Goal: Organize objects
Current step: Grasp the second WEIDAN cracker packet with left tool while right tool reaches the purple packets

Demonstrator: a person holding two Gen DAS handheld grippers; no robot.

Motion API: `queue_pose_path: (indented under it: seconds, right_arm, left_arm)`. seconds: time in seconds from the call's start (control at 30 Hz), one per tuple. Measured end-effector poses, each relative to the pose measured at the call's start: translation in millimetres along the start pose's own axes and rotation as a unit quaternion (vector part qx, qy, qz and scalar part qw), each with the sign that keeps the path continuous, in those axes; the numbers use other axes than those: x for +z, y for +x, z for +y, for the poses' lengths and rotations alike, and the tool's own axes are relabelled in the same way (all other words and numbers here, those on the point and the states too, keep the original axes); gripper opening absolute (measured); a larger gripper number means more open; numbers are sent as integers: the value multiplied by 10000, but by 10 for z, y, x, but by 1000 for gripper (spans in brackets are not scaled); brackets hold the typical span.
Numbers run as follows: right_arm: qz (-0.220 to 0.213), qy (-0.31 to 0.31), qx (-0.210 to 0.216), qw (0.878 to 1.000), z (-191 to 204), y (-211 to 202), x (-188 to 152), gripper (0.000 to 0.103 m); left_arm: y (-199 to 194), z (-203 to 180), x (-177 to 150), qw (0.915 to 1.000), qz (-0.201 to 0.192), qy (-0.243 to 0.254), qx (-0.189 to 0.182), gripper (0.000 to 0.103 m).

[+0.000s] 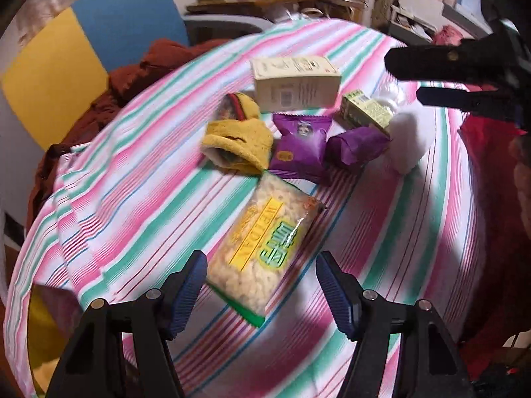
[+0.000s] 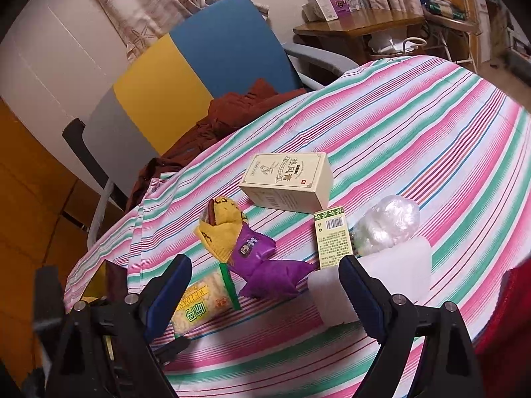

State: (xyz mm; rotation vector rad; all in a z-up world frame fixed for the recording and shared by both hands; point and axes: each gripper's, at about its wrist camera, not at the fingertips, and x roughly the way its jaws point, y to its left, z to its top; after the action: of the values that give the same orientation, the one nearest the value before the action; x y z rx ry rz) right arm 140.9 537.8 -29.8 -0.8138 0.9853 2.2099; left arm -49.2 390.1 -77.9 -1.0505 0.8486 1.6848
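So the pile is bunched up mid-table on the striped cloth [image 1: 381,248], and I'll use the cream box [image 1: 295,81] as the anchor; in front of it sit the yellow sock bundle [image 1: 237,139], a purple snack pouch [image 1: 298,146] and a second purple packet [image 1: 356,144]; the small green box [image 2: 332,242] is just to its right, with a crinkly clear bag [image 2: 386,224] and a white roll [image 2: 375,282] beyond that.

The puffed-rice snack bag [image 1: 265,248] lies nearest the camera side, well in front of the cream box; the left gripper [image 1: 260,285] hangs over its near end, spread wide, nothing gripped, pads not touching the bag as far as I can see.

The right gripper [image 2: 265,292] is gaping too, holding nothing, aimed at the purple packet and roll.

My guess: this is the approach step for the snack bag; next it needs to drop lower, straddle the bag across its width and squeeze gently, since it's crushable.
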Motion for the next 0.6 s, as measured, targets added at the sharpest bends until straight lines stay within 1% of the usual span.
queue_pose_path:
  seconds: [0.1,0.13,0.33,0.43,0.47,0.53,0.6]
  right_arm:
    - [16,6,14,10000,-3,7,-1,91]
    - [23,3,14,10000,-4,14,2,91]
    - [5,-17,-5,10000,0,14,14,91]
    - [7,-16,-21,10000,0,20,20,91]
    - [6,-21,-25,10000,0,21,23,91]
    - [3,-39,-40,10000,5,24,24,91]
    - [16,-41,-51,10000,0,30,27,91]
  left_arm:
    - [117,-17,64,9997,107,213,19,69]
    - [158,-4,78,9996,169,223,27,69]
    - [263,49,119,9995,251,151,-67,69]
    - [302,30,98,9994,298,73,-137,60]
    - [294,36,89,9994,303,21,-180,59]
    - [269,59,57,9991,302,-173,-240,53]
    - [236,57,13,9989,289,-293,-204,50]
